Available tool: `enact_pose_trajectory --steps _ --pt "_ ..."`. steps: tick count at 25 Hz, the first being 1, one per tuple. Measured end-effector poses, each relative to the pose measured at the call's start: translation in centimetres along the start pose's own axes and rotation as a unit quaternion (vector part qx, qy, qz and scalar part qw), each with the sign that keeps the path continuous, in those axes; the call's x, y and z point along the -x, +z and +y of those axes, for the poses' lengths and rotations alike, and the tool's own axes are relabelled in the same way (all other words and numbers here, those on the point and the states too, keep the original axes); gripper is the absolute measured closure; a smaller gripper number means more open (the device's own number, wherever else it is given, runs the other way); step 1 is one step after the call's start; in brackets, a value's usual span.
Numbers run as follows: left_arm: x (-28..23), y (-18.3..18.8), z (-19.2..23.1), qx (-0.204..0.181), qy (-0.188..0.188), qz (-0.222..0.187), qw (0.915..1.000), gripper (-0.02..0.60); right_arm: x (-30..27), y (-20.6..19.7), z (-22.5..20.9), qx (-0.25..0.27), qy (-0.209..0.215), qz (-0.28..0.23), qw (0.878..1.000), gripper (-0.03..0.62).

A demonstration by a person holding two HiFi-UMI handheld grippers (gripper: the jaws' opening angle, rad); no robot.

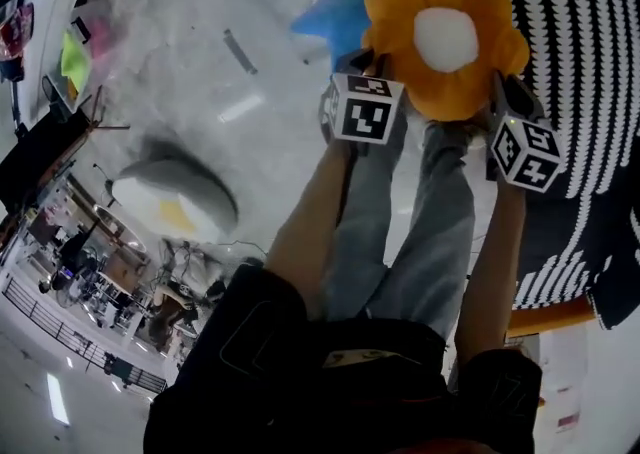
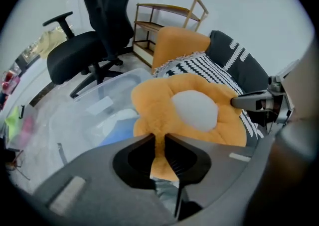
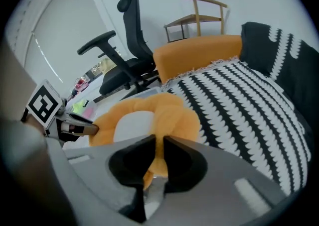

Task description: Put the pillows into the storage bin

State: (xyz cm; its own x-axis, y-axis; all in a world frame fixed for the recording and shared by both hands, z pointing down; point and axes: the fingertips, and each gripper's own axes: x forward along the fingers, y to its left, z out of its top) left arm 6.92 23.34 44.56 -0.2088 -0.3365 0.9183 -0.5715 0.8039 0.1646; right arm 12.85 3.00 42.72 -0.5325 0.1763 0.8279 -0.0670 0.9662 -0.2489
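A black office chair (image 2: 75, 56) stands near a wooden rack (image 2: 152, 25).

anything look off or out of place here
A white pillow with a yellow spot lies on the floor, away from the clear bin. Otherwise nothing: the left tool and right tool each pinch the orange flower pillow; no damage shows.

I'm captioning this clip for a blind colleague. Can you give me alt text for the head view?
An orange flower pillow with a white centre is gripped by the left claw and right claw, next to a black-and-white patterned cover. A blue star pillow shows just past it; a white and yellow pillow lies on the floor at left.
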Motion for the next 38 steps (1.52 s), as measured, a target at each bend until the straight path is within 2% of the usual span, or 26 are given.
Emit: enact_pose_trajectory --steps 5,9,10,12,14,19,23,24,26,28,32,38 --pt "1.2 -1.4 5.9 0.037 0.019 -0.004 0.9991 0.517 -4.0 1.9 5.1 0.035 0.028 0.023 0.999 0.543" --pt "1.3 -1.2 9.7 0.049 0.033 -0.014 0.9981 0.507 -6.9 3.6 7.6 0.046 0.035 0.025 0.998 0.532" --pt "1.2 -0.8 10.6 0.050 0.040 -0.020 0.9977 0.497 -7.6 4.4 7.9 0.045 0.033 0.016 0.998 0.515" --pt "0.9 -0.3 12.6 0.046 0.059 -0.027 0.9968 0.447 -8.8 6.0 8.2 0.040 0.029 -0.008 0.999 0.438" --pt "0.5 -0.4 14.3 0.034 0.074 -0.021 0.9964 0.420 -9.5 6.8 8.6 0.034 0.030 -0.021 0.999 0.421" --pt "0.5 -1.0 14.0 0.033 0.051 -0.008 0.9981 0.424 -8.5 5.7 9.3 0.028 0.035 -0.013 0.999 0.422" --pt "1.7 0.4 11.5 0.040 0.018 -0.027 0.9987 0.567 -6.1 4.4 9.8 0.007 0.040 -0.009 0.999 0.467" --pt "2.3 1.0 10.4 0.042 0.006 -0.035 0.9985 0.569 -5.1 4.2 9.8 0.002 0.040 -0.012 0.999 0.470" --pt "3.2 2.8 7.6 0.037 -0.029 -0.052 0.9976 0.571 -2.8 4.3 9.2 -0.010 0.033 -0.031 0.999 0.517" --pt "3.9 4.7 4.4 0.016 -0.067 -0.063 0.9956 0.571 -0.3 4.9 8.0 -0.024 0.016 -0.061 0.998 0.555" --pt "6.3 8.0 -1.1 -0.016 -0.105 -0.080 0.9911 0.571 5.2 6.2 5.3 -0.070 -0.011 -0.113 0.991 0.591" --pt "10.6 9.9 -12.0 -0.046 -0.213 -0.094 0.9714 0.571 14.1 4.9 0.8 -0.159 -0.048 -0.187 0.968 0.591"
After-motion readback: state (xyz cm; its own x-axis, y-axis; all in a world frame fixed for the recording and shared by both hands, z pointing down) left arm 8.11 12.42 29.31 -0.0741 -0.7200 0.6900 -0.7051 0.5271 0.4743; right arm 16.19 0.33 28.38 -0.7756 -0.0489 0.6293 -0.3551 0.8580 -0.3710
